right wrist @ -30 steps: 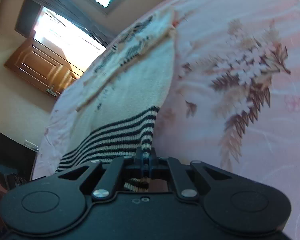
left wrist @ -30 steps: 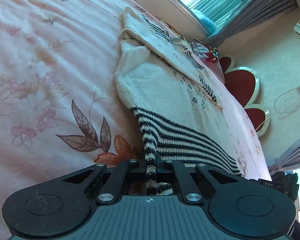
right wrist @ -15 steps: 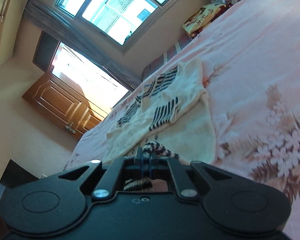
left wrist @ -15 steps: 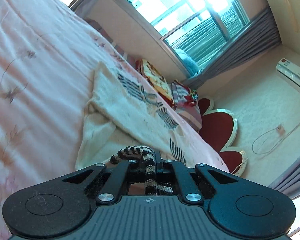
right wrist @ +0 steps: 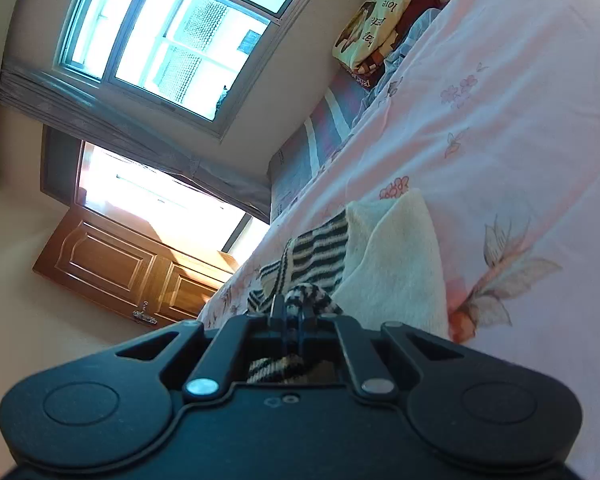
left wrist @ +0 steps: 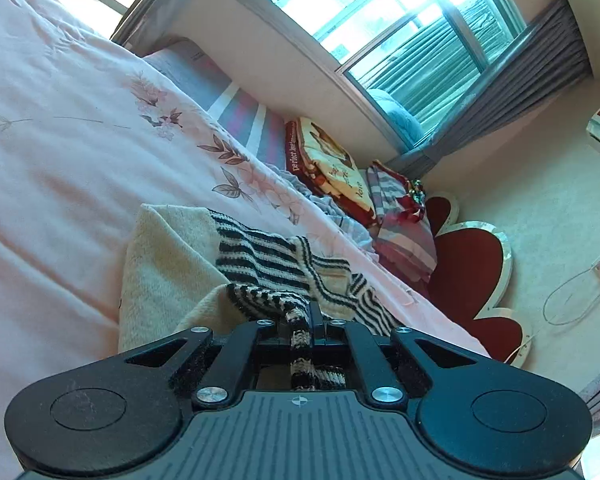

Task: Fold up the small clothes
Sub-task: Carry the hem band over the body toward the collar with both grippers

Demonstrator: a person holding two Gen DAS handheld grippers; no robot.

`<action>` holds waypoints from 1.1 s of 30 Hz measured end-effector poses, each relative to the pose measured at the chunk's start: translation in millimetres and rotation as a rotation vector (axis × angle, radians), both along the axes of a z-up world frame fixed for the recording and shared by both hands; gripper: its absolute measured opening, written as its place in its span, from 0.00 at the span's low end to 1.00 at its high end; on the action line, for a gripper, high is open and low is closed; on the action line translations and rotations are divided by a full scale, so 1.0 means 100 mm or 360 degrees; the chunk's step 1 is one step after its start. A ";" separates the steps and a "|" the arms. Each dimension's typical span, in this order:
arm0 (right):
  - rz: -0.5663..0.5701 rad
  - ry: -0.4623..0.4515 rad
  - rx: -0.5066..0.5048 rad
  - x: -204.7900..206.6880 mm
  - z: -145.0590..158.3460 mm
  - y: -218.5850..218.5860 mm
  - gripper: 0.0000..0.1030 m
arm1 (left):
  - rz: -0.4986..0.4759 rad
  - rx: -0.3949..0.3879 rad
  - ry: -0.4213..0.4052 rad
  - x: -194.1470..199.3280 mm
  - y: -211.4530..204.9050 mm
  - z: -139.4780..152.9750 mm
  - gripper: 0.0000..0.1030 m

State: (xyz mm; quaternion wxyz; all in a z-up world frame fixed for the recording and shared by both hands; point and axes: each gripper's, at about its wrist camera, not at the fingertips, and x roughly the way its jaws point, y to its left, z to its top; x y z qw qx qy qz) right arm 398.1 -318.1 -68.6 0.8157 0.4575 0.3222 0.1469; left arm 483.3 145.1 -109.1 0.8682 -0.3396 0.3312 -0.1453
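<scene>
i see a bed (left wrist: 52,168) under a pink floral cover, bearing a cream sweater (left wrist: 168,264) with black stripes; folded blankets (left wrist: 332,176) lie at its far edge.

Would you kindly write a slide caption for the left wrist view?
Left gripper shut on the striped hem of a cream sweater, carrying it over the garment on the pink floral bedspread.

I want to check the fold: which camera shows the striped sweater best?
The left wrist view: the sweater shows its cream body, striped bands and the hem pinched in the left gripper. The right wrist view shows less of it, partly hidden behind the right gripper.
</scene>
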 end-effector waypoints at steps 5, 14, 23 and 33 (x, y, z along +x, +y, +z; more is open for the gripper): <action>0.0004 0.0177 -0.0049 0.47 -0.31 0.07 0.10 | 0.0039 -0.0045 0.0079 0.47 -0.06 -0.29 0.05; -0.0070 -0.0003 -0.0138 0.63 -0.33 0.12 0.34 | 0.0160 0.0016 -0.0054 0.64 -0.01 -0.34 0.91; -0.0121 -0.0153 -0.0215 0.52 -0.15 0.00 0.55 | 0.0071 0.0222 -0.0202 0.57 -0.07 -0.20 0.91; 0.0202 -0.0131 -0.0657 0.73 0.01 0.45 0.44 | -0.0220 0.0663 -0.0057 0.75 -0.41 -0.08 0.54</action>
